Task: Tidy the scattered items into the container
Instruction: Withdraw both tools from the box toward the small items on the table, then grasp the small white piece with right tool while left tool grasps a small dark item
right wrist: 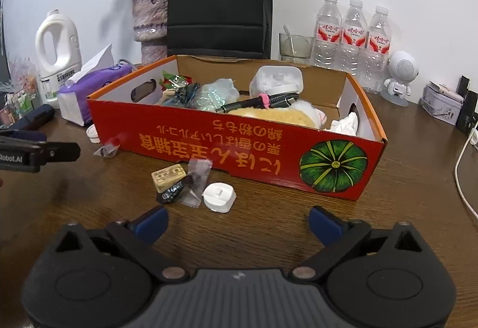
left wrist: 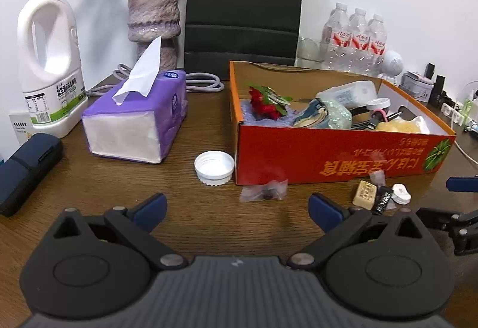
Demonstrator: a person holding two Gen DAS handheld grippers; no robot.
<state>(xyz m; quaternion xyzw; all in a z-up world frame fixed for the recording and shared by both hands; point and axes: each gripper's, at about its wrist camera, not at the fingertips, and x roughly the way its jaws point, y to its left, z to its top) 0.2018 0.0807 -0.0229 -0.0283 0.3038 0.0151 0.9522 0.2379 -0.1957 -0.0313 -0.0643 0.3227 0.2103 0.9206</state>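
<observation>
Evidently both grippers, left gripper (left wrist: 237, 208) and right gripper (right wrist: 238, 222), hover wide open and empty, angled toward the wrapped snacks (right wrist: 179, 181) left outside the red carton (right wrist: 239, 146).

Glossy cardboard box (right wrist: 239, 146), wood-grain table (right wrist: 269, 226)

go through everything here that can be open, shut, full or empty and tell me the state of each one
Left gripper: open, nothing between its fingers.
Right gripper: open, nothing between its fingers.
Orange box: open-topped, partly filled.
White jug: uncapped, upright.
White cap: off, on the table, hollow side up.
Tissue box: open, one tissue sticking up.
Water bottles: capped, upright.
Black bag: upright, clipped at the top.
</observation>
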